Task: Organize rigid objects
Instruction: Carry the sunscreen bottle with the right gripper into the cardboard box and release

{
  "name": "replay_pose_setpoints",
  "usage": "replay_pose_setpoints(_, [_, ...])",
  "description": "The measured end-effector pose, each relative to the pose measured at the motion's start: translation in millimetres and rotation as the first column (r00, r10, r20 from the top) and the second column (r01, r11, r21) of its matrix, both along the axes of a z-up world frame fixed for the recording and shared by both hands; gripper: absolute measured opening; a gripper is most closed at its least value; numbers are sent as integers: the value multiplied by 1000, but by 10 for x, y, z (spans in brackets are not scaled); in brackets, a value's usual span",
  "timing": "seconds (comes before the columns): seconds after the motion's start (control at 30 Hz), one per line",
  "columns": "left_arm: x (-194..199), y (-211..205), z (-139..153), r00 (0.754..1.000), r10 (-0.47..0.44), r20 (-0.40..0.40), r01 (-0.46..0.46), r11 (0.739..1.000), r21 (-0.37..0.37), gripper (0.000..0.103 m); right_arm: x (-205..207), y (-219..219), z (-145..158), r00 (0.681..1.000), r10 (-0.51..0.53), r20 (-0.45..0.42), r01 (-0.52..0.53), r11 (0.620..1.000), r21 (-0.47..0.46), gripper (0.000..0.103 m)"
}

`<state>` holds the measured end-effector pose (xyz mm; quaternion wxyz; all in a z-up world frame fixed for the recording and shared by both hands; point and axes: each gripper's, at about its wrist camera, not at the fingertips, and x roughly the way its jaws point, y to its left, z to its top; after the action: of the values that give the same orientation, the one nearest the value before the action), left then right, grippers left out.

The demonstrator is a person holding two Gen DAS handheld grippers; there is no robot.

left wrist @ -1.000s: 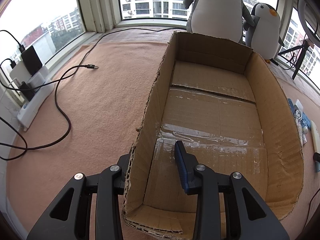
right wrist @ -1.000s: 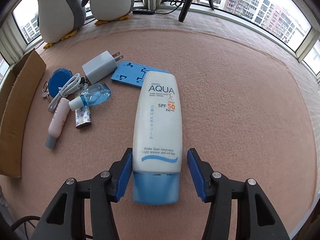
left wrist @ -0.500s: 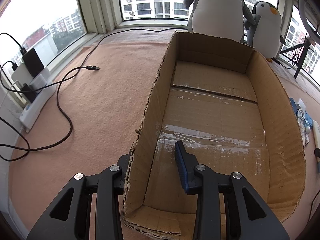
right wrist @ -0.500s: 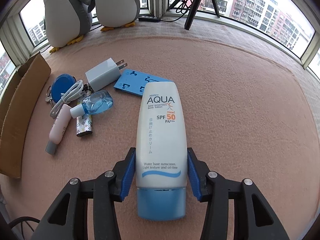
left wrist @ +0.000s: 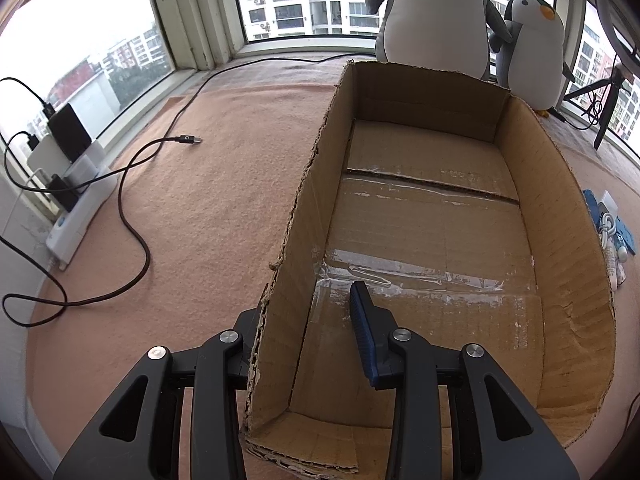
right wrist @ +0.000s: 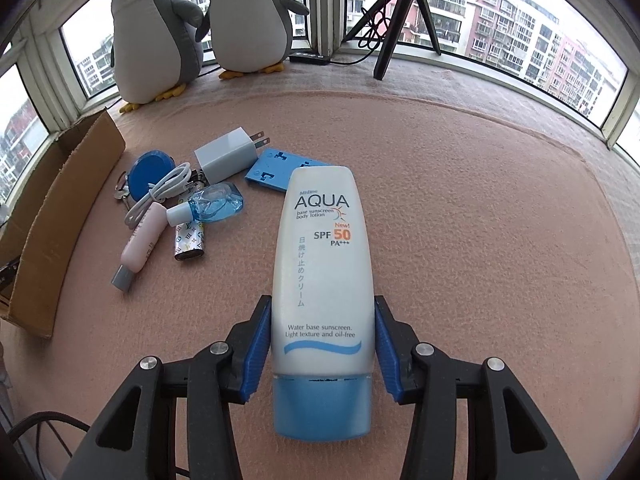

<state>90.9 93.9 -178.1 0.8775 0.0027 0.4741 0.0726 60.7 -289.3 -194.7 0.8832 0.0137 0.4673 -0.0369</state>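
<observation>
Sunscreen tube [right wrist: 322, 280] on the carpet, clenched by the right gripper [right wrist: 322, 350].
Left gripper [left wrist: 310, 344] clamps the box [left wrist: 298, 240] wall, steadying it. Next move, likely: lift the tube and carry it into the box.

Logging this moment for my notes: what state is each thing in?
Cardboard box: open, empty.
Left tongs: shut on box wall.
Sunscreen tube: lying flat, capped.
Right tongs: shut on tube; just closed.
White cable: coiled.
Black cable: loose end unplugged.
</observation>
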Motion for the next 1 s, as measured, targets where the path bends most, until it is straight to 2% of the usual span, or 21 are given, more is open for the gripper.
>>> replay_pose_setpoints(0.13, [2,-2,-3,1000,4,0,-4,1000,3,35,-64,-8,101,1000,6,21,-6,1000,28,44])
replay_pose_setpoints(0.3, [0,-2,-4,1000,3,2,-3,1000,2,35,-86,134,371,996,48,73,-52,997,59,44])
replay_pose_setpoints(0.63, [-12,-1,-7,1000,-4,7,4,1000,3,35,155,950,943,960,231,161,-249,963,101,44])
replay_pose_setpoints(0.8, [-21,-1,-7,1000,-6,11,6,1000,7,35,335,1476,1033,928,324,182,-343,936,83,44])
replay_pose_setpoints(1.0, [-28,-3,-6,1000,-5,16,5,1000,5,35,540,2041,902,900,406,158,-420,905,66,44])
